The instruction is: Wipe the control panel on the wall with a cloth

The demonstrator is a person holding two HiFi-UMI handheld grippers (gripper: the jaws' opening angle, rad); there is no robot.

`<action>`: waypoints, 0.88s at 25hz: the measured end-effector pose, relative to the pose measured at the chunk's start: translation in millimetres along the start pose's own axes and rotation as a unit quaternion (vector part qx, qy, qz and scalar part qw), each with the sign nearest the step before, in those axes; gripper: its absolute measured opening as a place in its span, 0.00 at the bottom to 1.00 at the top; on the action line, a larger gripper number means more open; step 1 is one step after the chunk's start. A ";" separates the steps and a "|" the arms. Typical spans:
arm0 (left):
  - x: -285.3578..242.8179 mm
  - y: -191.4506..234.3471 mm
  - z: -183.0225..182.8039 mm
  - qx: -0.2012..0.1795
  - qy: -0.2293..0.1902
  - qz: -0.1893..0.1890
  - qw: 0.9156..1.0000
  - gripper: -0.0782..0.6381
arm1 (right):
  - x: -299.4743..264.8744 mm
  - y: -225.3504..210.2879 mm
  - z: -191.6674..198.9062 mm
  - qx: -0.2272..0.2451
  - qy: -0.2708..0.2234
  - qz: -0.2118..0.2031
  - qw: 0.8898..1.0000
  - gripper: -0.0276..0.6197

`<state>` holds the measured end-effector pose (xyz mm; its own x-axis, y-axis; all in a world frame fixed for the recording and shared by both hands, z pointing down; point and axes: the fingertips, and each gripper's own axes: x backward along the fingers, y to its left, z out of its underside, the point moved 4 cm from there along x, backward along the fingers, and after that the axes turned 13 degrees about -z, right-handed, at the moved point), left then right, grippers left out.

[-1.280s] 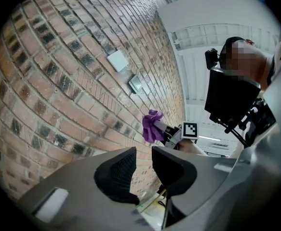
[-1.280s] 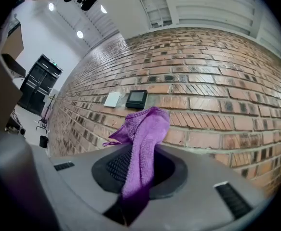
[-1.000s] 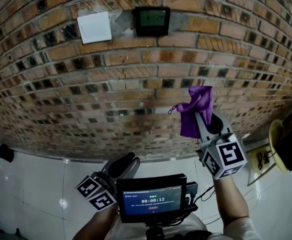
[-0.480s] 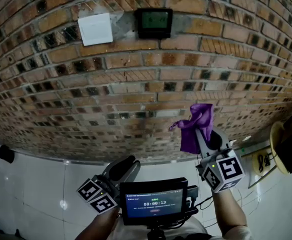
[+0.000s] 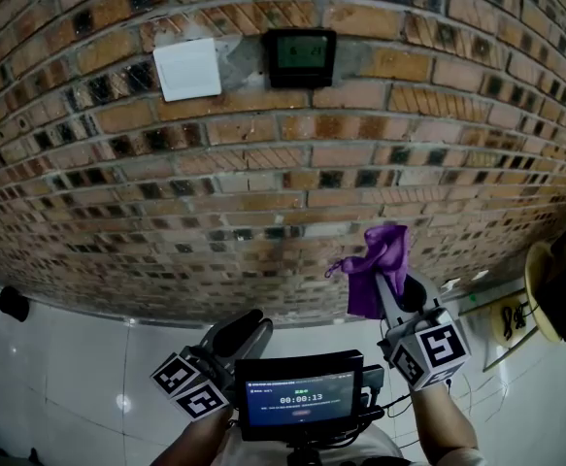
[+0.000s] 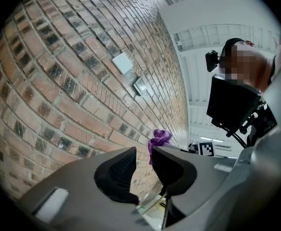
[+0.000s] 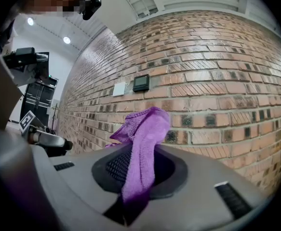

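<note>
Left gripper [image 6: 144, 154]: held low, jaws a narrow gap apart, nothing between them, only brick wall [image 5: 263, 163] beyond. White square plate [image 5: 187, 69] sits high above it on the wall. Control panel [image 5: 301, 56] is just right of the plate, up and to the left of the right gripper [image 5: 391, 282], well apart from it. Right gripper: jaws clamped on purple cloth [image 7: 142, 143], which sticks up past the tips.

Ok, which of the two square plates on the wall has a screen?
The black control panel on the right: it has a greenish display in a dark frame. The white plate to its left is blank.
</note>
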<state>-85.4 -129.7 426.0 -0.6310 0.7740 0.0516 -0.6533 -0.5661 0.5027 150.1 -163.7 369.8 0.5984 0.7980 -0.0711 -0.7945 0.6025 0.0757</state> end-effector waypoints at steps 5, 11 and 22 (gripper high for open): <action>0.0 -0.9 -0.8 0.000 -0.001 0.001 1.000 0.24 | 2.8 7.3 4.3 0.002 0.002 -0.010 1.000 0.17; 1.0 -1.5 -0.6 0.001 -0.001 -0.002 1.000 0.24 | 8.6 10.8 9.7 0.012 0.008 -0.018 1.000 0.17; 4.6 -3.2 1.1 0.001 0.001 -0.003 1.000 0.24 | 9.0 18.9 15.4 0.023 0.024 -0.026 0.999 0.17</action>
<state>-85.8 -124.0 425.5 -0.6275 0.7772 0.0464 -0.6567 -0.5604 0.5047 142.0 -145.0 386.0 0.6324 0.7646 -0.1239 -0.7559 0.6442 0.1171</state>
